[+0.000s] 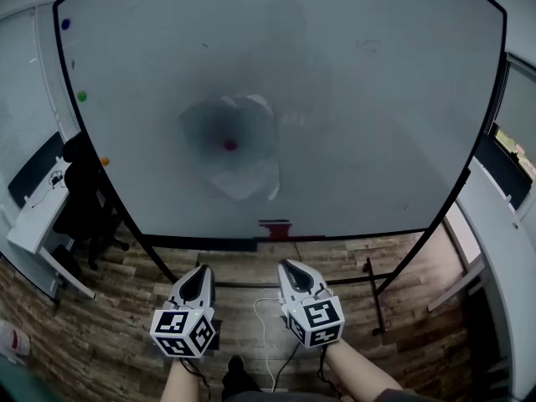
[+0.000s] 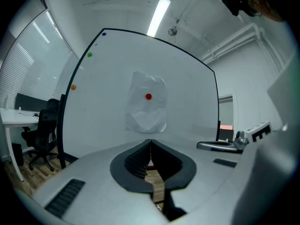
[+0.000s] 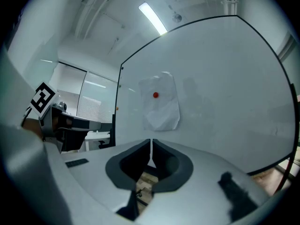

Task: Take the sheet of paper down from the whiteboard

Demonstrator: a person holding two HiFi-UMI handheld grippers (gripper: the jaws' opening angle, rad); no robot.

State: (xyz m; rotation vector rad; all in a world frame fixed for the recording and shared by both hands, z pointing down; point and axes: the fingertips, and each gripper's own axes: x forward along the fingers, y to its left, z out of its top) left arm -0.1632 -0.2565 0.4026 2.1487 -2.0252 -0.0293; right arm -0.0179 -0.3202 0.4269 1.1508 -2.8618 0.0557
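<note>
A crumpled white sheet of paper (image 1: 241, 149) hangs near the middle of the whiteboard (image 1: 377, 124), pinned by a red magnet (image 1: 229, 145). Both gripper views look straight at it: the paper (image 2: 146, 109) with its magnet (image 2: 148, 96) from the left, the paper (image 3: 161, 108) and magnet (image 3: 155, 95) from the right. My left gripper (image 1: 198, 275) and right gripper (image 1: 290, 267) are held side by side, well short of the board and below the sheet. Each has its jaws shut with nothing between them.
Blue (image 1: 65, 24), green (image 1: 81, 96) and orange (image 1: 104, 161) magnets sit along the board's left edge. A red object (image 1: 275, 229) rests on the board's tray. A black office chair (image 1: 84, 195) and a white desk (image 1: 33, 216) stand at the left. Cables trail over the wooden floor (image 1: 109, 316).
</note>
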